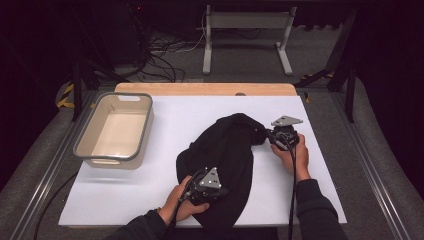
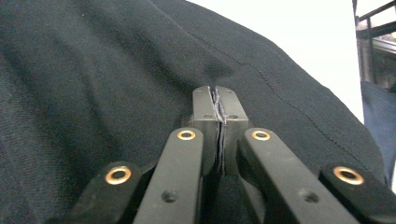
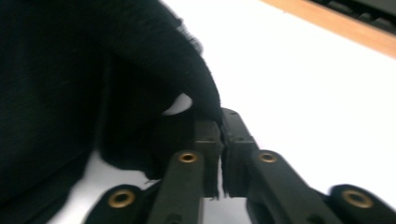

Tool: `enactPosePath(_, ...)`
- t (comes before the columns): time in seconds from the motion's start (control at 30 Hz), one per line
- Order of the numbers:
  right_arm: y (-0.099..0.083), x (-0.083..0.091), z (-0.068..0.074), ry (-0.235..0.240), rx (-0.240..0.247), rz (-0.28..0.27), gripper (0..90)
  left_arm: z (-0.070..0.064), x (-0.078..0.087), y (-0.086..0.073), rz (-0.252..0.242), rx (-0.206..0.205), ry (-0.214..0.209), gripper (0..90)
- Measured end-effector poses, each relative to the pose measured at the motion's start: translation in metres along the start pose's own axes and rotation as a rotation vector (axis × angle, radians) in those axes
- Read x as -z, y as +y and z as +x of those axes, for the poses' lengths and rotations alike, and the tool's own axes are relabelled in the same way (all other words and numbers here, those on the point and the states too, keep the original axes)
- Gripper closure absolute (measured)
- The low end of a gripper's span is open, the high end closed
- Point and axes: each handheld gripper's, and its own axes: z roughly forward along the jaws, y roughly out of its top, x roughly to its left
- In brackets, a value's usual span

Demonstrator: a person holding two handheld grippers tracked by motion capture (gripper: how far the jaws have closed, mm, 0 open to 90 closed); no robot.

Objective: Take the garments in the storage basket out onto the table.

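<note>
We hold crumpled black knit garment (image 1: 227,160) on white tabletop (image 1: 165,165): left gripper (image 2: 218,106) clamped on near fold, right gripper (image 3: 220,135) clamped on far edge, likely for spreading; grey plastic tub (image 1: 114,130) waits alongside.

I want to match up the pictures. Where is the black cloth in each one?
High view: the black cloth lies mid-table, right of the tub.
Left gripper view: cloth covers the left and middle, pinched in the jaws.
Right gripper view: cloth at left, its edge pinched.
Shared landmark: the white table.
</note>
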Motion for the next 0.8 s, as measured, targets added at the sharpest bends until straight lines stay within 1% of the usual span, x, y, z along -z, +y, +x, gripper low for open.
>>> enactPosePath(0.03, 0.001, 0.001, -0.002, -0.016, -0.004, -0.005, 88.1, 0.0, 0.001, 0.0, 0.004, -0.003, -0.007, 89.5)
enactPosePath(0.07, 0.003, 0.001, -0.005, -0.031, -0.007, -0.01, 88.2, 0.001, 0.002, 0.0, 0.009, -0.004, -0.025, 89.6)
enactPosePath(0.1, 0.004, 0.002, -0.007, -0.047, -0.015, -0.014, 88.4, 0.001, 0.004, -0.001, 0.011, -0.005, -0.055, 89.7)
enactPosePath(0.13, 0.007, 0.003, -0.01, -0.071, -0.017, -0.019, 88.5, 0.0, 0.007, -0.003, 0.02, -0.017, -0.082, 89.8)
enactPosePath(0.17, 0.01, 0.005, -0.015, -0.098, -0.027, -0.027, 88.5, -0.001, 0.008, -0.004, 0.023, -0.038, -0.087, 89.8)
enactPosePath(0.23, 0.015, 0.009, -0.021, -0.127, -0.051, -0.046, 88.6, -0.005, 0.015, -0.006, 0.049, -0.07, -0.099, 89.9)
enactPosePath(0.3, 0.02, 0.013, -0.028, -0.154, -0.069, -0.059, 88.5, -0.009, 0.021, -0.007, 0.057, -0.094, -0.109, 89.9)
enactPosePath(0.37, 0.023, 0.015, -0.032, -0.192, -0.068, -0.058, 88.3, -0.015, 0.028, -0.009, 0.074, -0.119, -0.109, 90.0)
enactPosePath(0.4, 0.023, 0.016, -0.034, -0.193, -0.073, -0.055, 87.5, -0.018, 0.031, -0.01, 0.079, -0.137, -0.112, 90.0)
enactPosePath(0.47, 0.022, 0.016, -0.035, -0.194, -0.085, -0.05, 82.3, -0.024, 0.037, -0.014, 0.081, -0.148, -0.112, 90.0)
enactPosePath(0.5, 0.02, 0.016, -0.035, -0.185, -0.097, -0.046, 77.8, -0.024, 0.037, -0.014, 0.081, -0.148, -0.112, 90.0)
enactPosePath(0.53, 0.018, 0.017, -0.034, -0.184, -0.112, -0.041, 69.6, -0.028, 0.04, -0.018, 0.069, -0.158, -0.097, 89.9)
enactPosePath(0.57, 0.016, 0.017, -0.034, -0.193, -0.122, -0.036, 64.9, -0.029, 0.041, -0.019, 0.065, -0.155, -0.088, 89.8)
enactPosePath(0.6, 0.014, 0.018, -0.033, -0.191, -0.135, -0.035, 60.8, -0.03, 0.043, -0.02, 0.057, -0.149, -0.068, 89.4)
enactPosePath(0.63, 0.011, 0.021, -0.031, -0.17, -0.158, -0.043, 56.5, -0.031, 0.045, -0.02, 0.04, -0.157, -0.072, 89.3)
enactPosePath(0.67, 0.008, 0.024, -0.028, -0.151, -0.177, -0.059, 55.0, -0.031, 0.048, -0.02, 0.031, -0.161, -0.074, 89.3)
enactPosePath(0.73, 0.001, 0.033, -0.02, -0.136, -0.181, -0.085, 53.7, -0.03, 0.055, -0.018, 0.009, -0.16, -0.062, 88.4)
enactPosePath(0.77, -0.002, 0.038, -0.015, -0.117, -0.187, -0.106, 53.0, -0.029, 0.061, -0.017, -0.026, -0.155, -0.062, 87.3)
enactPosePath(0.8, -0.006, 0.044, -0.008, -0.097, -0.193, -0.128, 53.0, -0.029, 0.065, -0.017, -0.048, -0.153, -0.052, 83.0)
